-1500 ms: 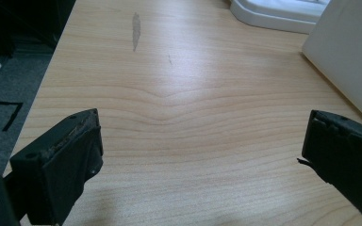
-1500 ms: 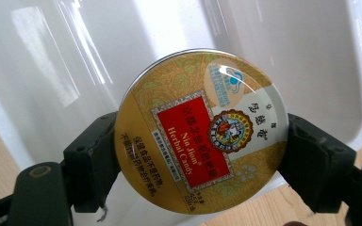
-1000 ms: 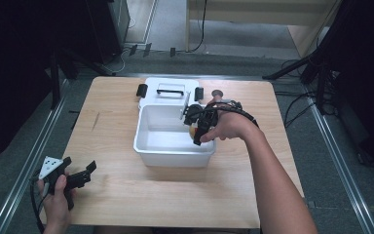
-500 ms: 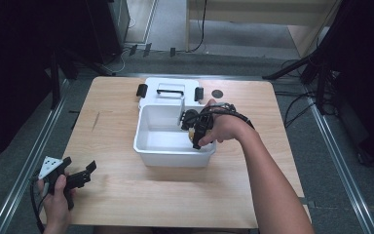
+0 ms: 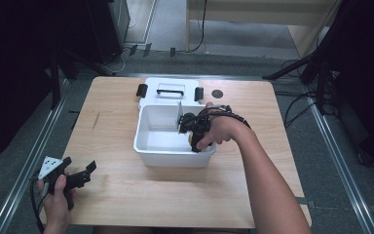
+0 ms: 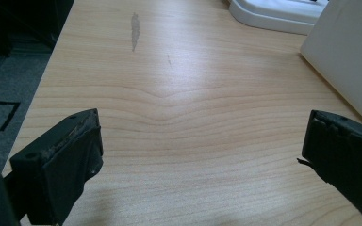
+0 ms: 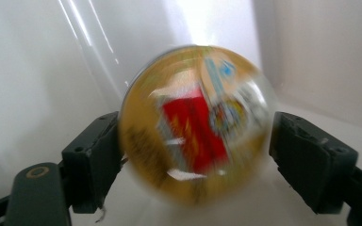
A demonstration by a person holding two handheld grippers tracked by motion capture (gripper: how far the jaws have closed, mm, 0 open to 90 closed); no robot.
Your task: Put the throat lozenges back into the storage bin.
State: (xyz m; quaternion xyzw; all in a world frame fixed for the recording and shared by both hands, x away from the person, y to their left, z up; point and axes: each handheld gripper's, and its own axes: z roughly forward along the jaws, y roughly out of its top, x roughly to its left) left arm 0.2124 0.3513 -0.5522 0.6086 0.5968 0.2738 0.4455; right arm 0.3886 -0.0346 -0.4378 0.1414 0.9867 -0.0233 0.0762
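Inside white bin (image 5: pixel 175 148), near-right corner: right gripper (image 7: pixel 195 136) pinching yellow ball (image 7: pixel 195 125); could roll free from smooth round sides. Far left: left gripper (image 6: pixel 202 155) spread, idle.

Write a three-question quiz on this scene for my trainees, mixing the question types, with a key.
1. True or false: the left tongs are shut on a lid.
2. Where are the right tongs? A) over bare table B) inside the white bin C) on the floor
3. Fill in: between the right tongs' jaws sits a round, yellowish ____.

Key: 1 false, they are open over the wooden table; 2 B; 3 ball, blurred, with a red patch; whether the jaws grip it cannot be told.
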